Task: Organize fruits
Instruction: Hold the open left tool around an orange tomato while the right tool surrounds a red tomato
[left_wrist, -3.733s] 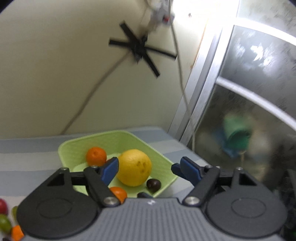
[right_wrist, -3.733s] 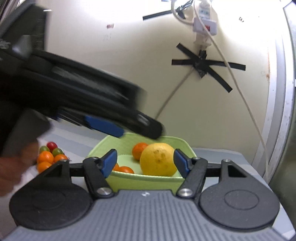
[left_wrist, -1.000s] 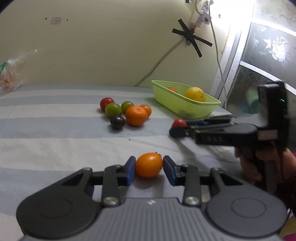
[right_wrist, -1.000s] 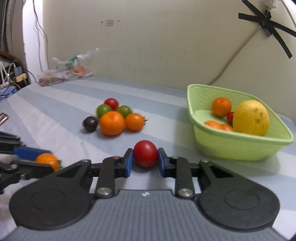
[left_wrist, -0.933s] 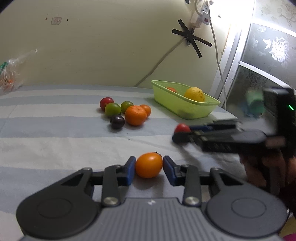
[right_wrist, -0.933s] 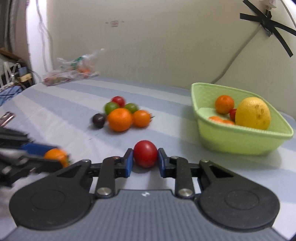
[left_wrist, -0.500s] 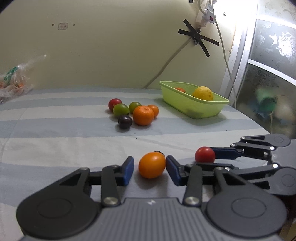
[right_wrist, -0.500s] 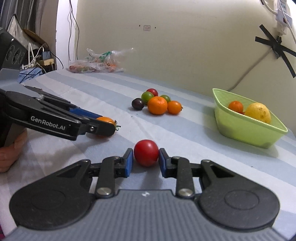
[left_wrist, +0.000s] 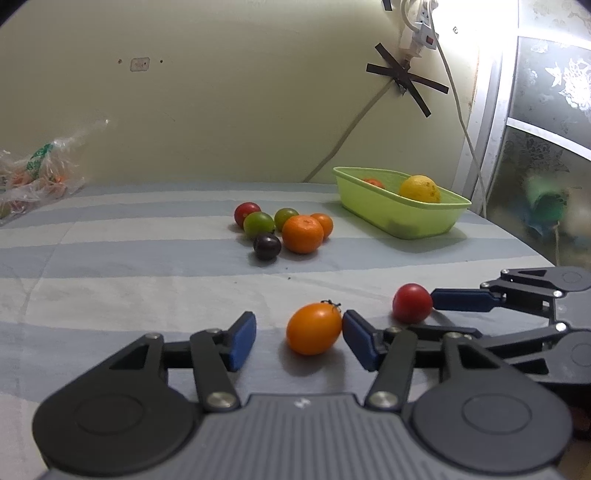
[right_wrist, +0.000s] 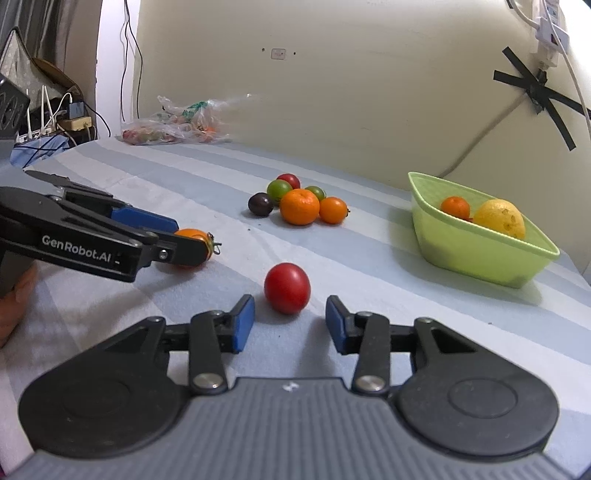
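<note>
My left gripper is open around an orange tomato that rests on the striped cloth; its right pad touches the fruit. My right gripper is open, with a red tomato on the cloth just ahead of its pads. The red tomato also shows in the left wrist view beside the right gripper's fingers. The left gripper and orange tomato show in the right wrist view. A green basket holds a yellow citrus and small orange fruits.
A cluster of several fruits lies mid-table: tangerines, green, red and dark ones. A plastic bag lies at the far wall. Cables and a taped power strip hang on the wall. The table edge and a glass door are to the right.
Both grippers have opened and let go of their tomatoes, which now rest on the cloth. Both have drawn back slightly from the fruit.
</note>
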